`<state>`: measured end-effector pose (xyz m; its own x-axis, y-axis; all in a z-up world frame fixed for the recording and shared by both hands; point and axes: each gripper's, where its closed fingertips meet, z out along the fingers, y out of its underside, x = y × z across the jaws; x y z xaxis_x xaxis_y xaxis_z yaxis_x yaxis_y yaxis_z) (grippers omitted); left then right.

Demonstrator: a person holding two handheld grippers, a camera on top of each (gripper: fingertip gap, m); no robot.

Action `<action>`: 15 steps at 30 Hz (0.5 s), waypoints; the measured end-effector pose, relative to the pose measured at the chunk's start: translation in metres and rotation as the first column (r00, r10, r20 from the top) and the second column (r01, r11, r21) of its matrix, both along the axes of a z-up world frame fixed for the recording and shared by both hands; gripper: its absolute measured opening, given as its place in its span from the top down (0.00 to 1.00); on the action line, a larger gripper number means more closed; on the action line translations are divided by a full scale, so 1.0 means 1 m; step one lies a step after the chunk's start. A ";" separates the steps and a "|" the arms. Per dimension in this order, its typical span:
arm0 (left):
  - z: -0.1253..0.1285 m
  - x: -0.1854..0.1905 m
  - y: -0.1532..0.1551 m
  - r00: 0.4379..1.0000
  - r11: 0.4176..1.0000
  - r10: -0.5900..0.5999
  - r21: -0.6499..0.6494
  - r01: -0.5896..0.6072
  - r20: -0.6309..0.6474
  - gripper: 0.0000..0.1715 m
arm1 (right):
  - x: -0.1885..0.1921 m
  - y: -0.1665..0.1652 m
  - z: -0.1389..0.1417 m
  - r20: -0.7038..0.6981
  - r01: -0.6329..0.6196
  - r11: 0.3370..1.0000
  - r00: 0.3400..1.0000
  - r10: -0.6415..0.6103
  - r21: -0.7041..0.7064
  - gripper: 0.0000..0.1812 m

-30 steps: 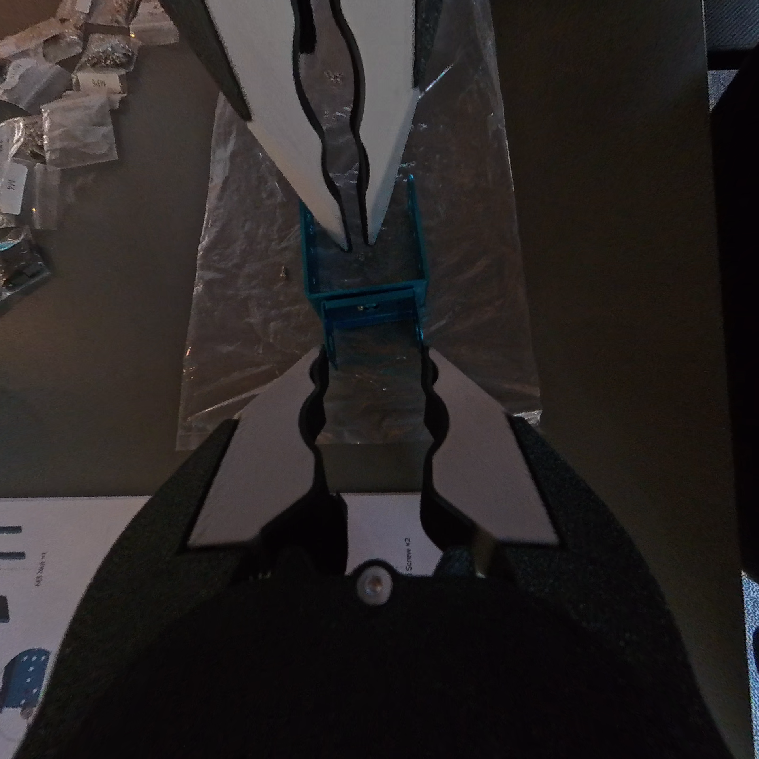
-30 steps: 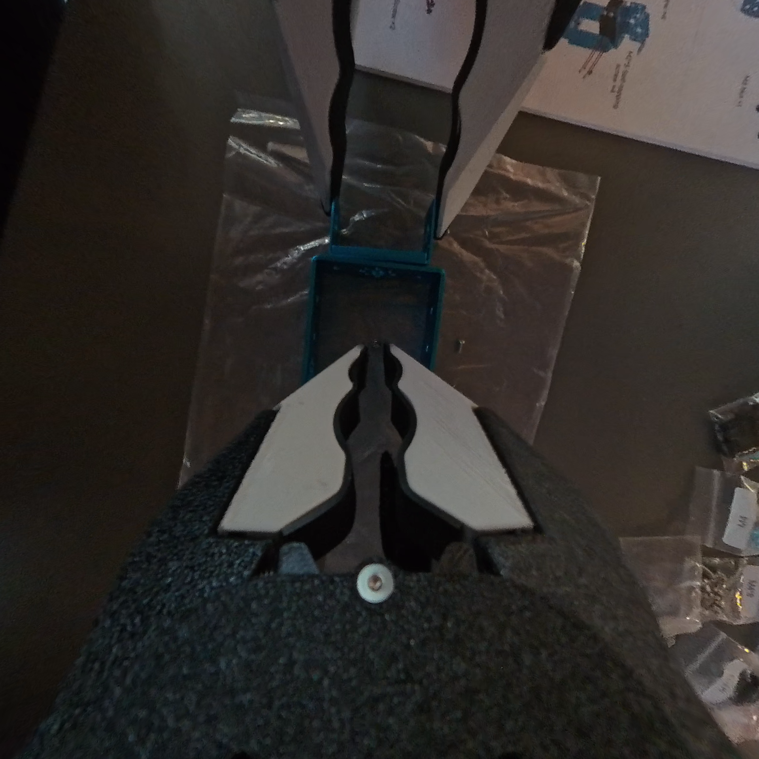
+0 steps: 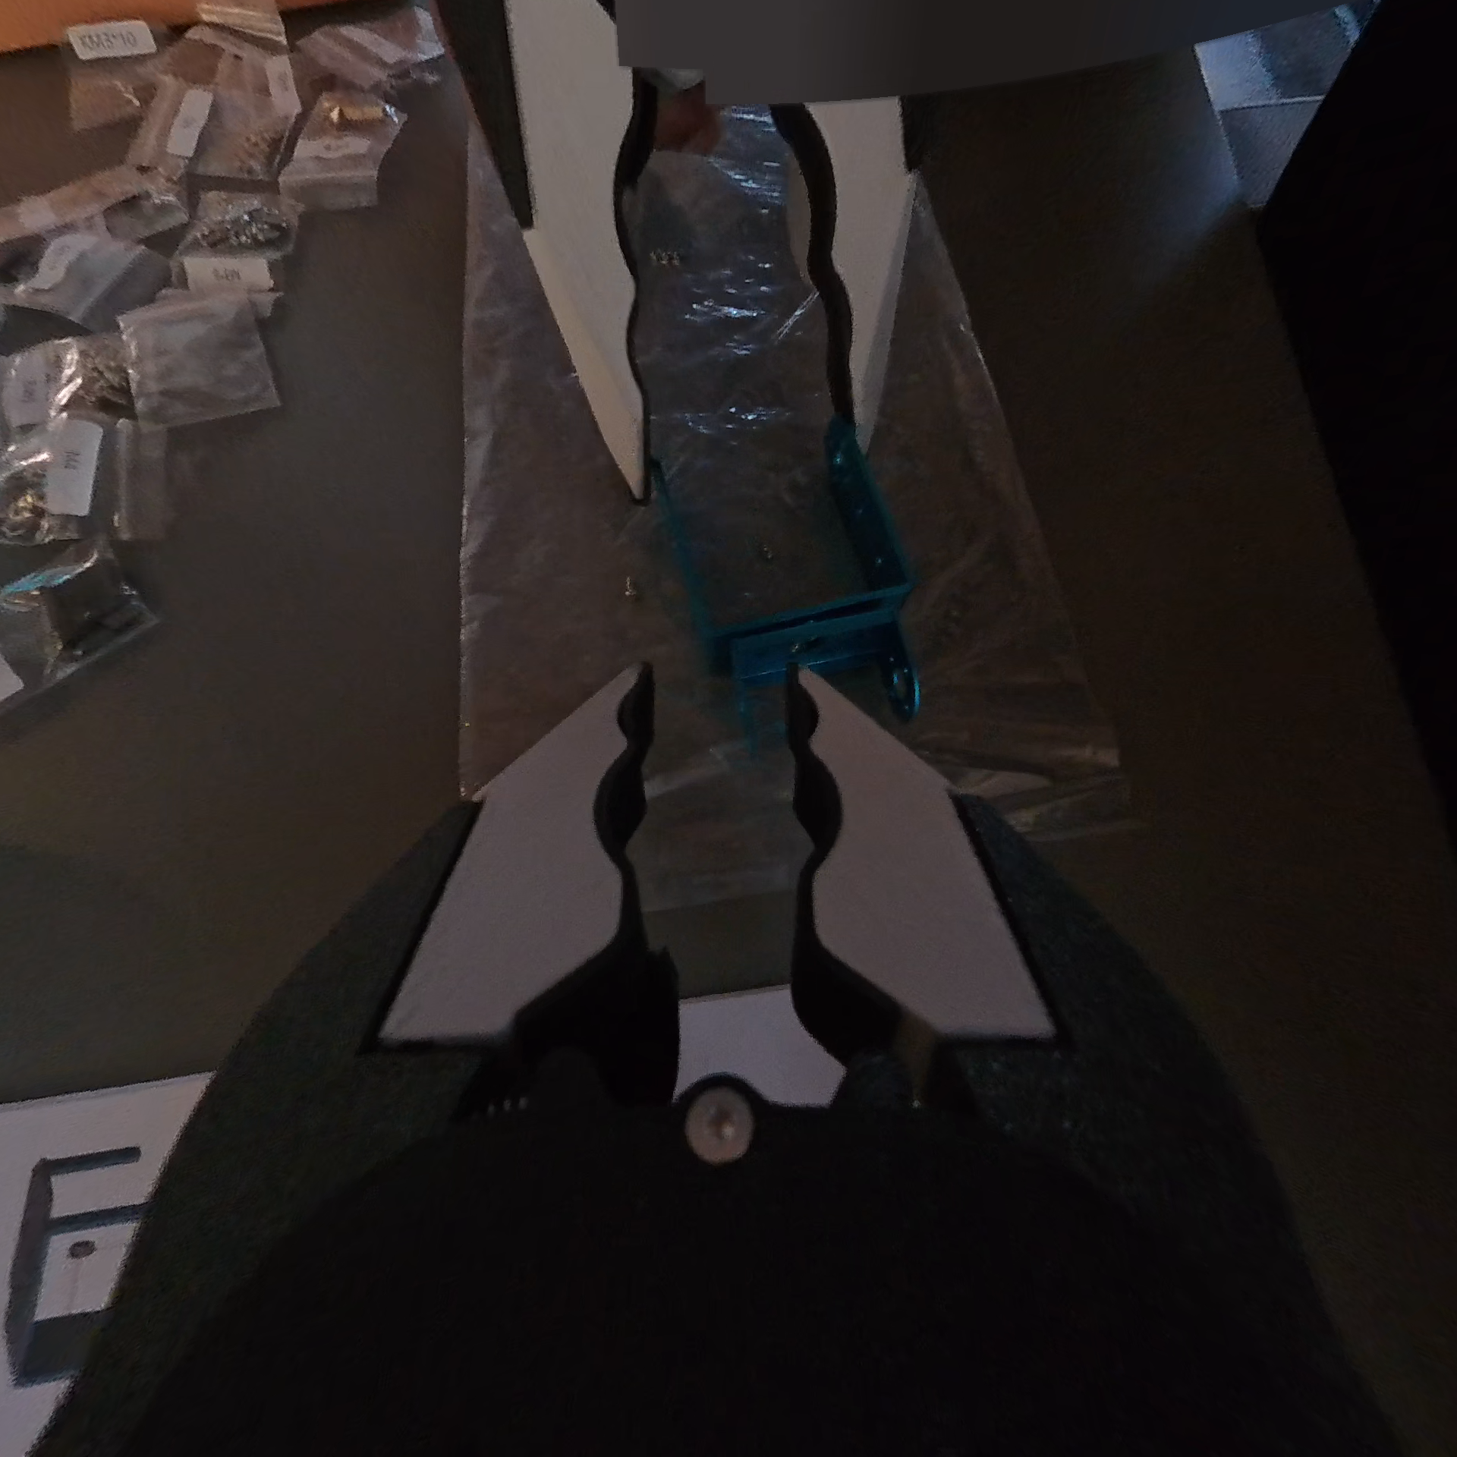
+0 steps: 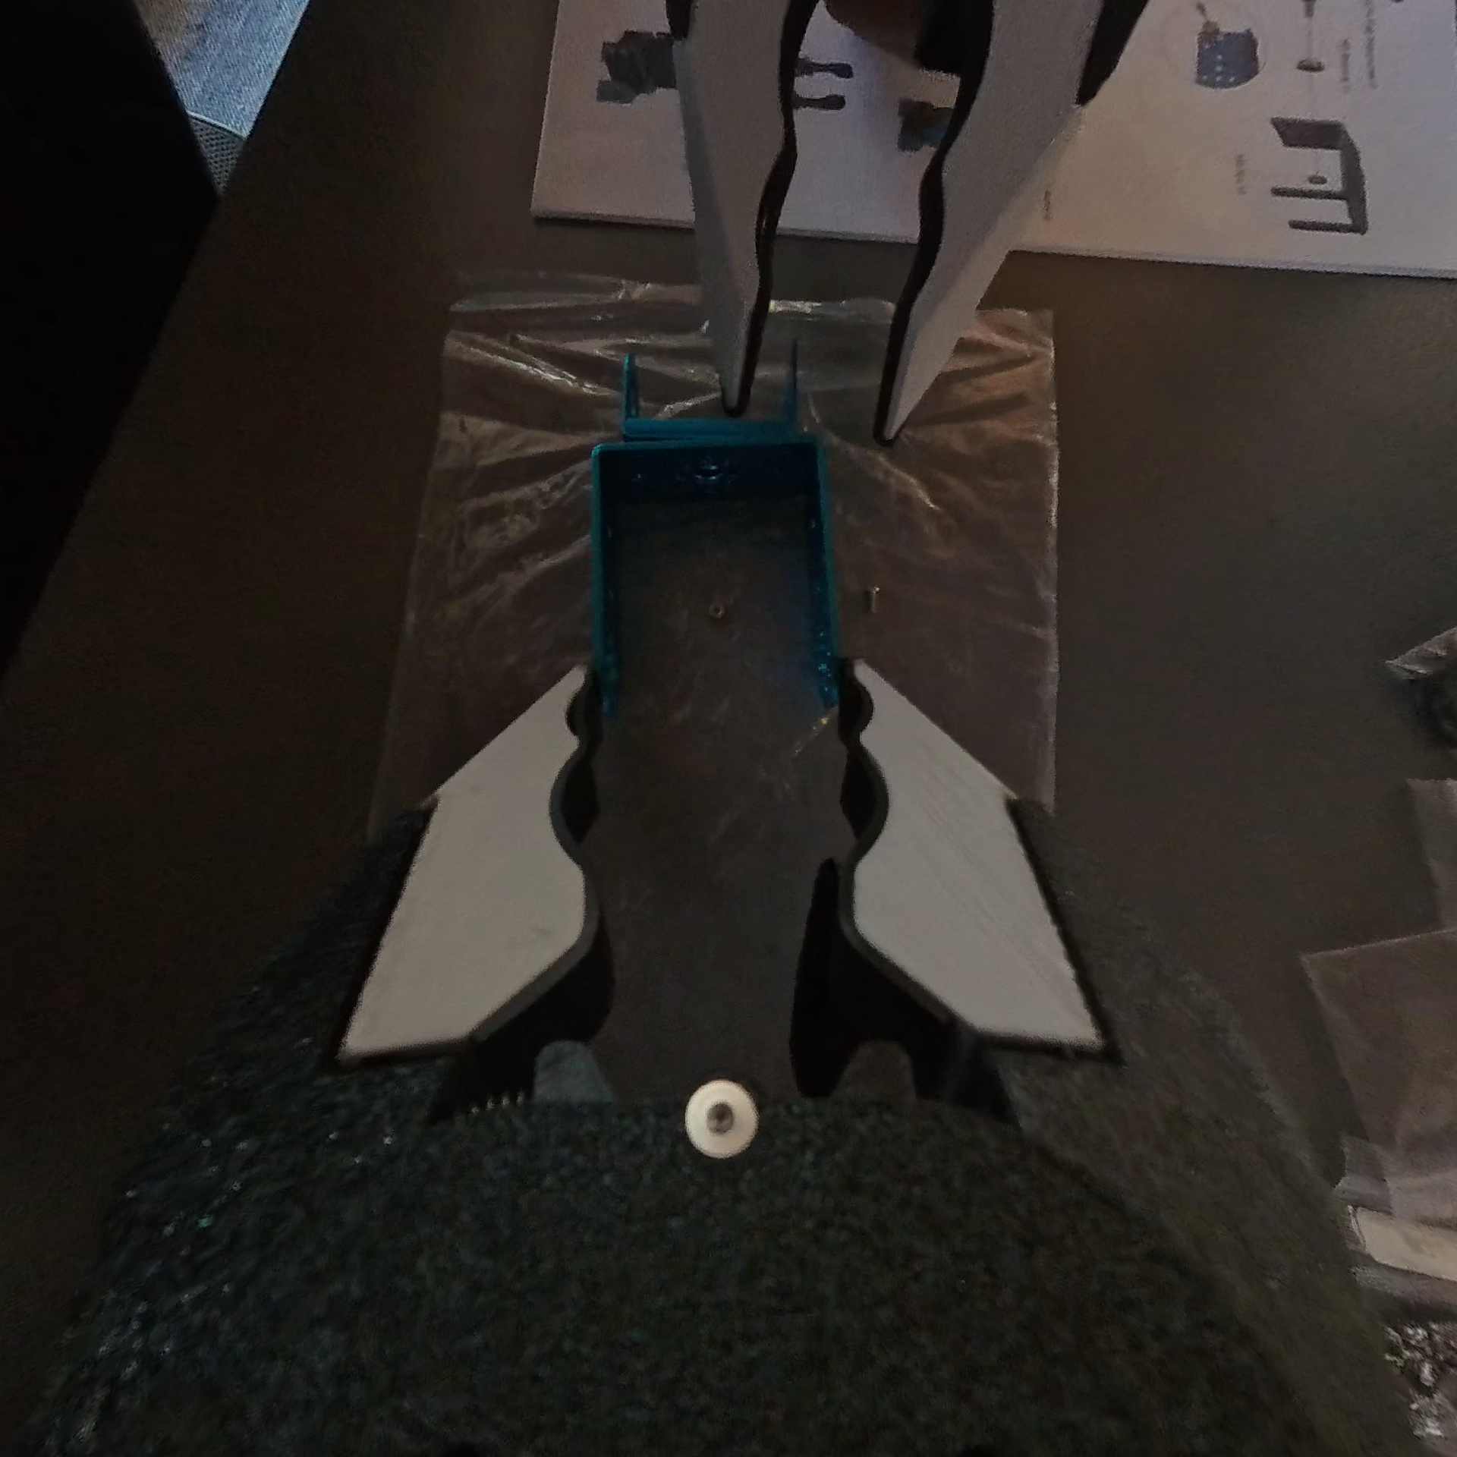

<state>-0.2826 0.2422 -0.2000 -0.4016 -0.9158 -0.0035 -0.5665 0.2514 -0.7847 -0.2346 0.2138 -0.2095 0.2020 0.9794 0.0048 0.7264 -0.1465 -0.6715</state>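
Observation:
A blue metal U-bracket [image 4: 603,552] lies on a clear plastic bag [image 4: 504,512], with a smaller blue bracket [image 4: 709,432] fixed across its far end. My right gripper [image 4: 719,668] is open, and its fingertips sit just outside the bracket's two near arm ends. A small nut [image 4: 716,609] lies inside the bracket and a small screw [image 4: 870,599] lies just to its right. My left gripper [image 3: 719,672] is open and empty. It straddles one arm of the small bracket [image 3: 812,635] and also shows in the right wrist view [image 4: 812,422].
Several small bags of hardware [image 3: 197,315] lie at the left in the left wrist view and also show at the right of the right wrist view [image 4: 1419,867]. A white instruction sheet [image 4: 1183,158] lies beyond the plastic bag. The dark table's edge [image 4: 221,260] runs along the left. The tips of one gripper are about 7 centimetres away from the tips of the other.
My right gripper has opened from shut, and its fingers now flank the bracket's arms. A nut now lies inside the bracket. My left gripper has narrowed and shifted sideways off the small bracket.

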 end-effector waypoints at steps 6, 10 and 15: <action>-0.003 0.006 0.000 1.000 0.999 0.013 0.038 -0.013 -0.014 0.81 | -0.001 -0.001 -0.002 -0.003 -0.005 1.000 1.000 0.005 -0.011 0.67; -0.006 0.007 -0.003 1.000 0.999 0.008 0.037 -0.007 -0.023 0.83 | -0.002 -0.001 -0.003 0.003 -0.005 1.000 1.000 0.005 -0.017 0.66; -0.008 0.007 -0.005 1.000 0.997 0.006 0.081 -0.005 -0.014 0.83 | -0.002 -0.001 -0.006 0.017 -0.007 1.000 1.000 0.008 -0.018 0.66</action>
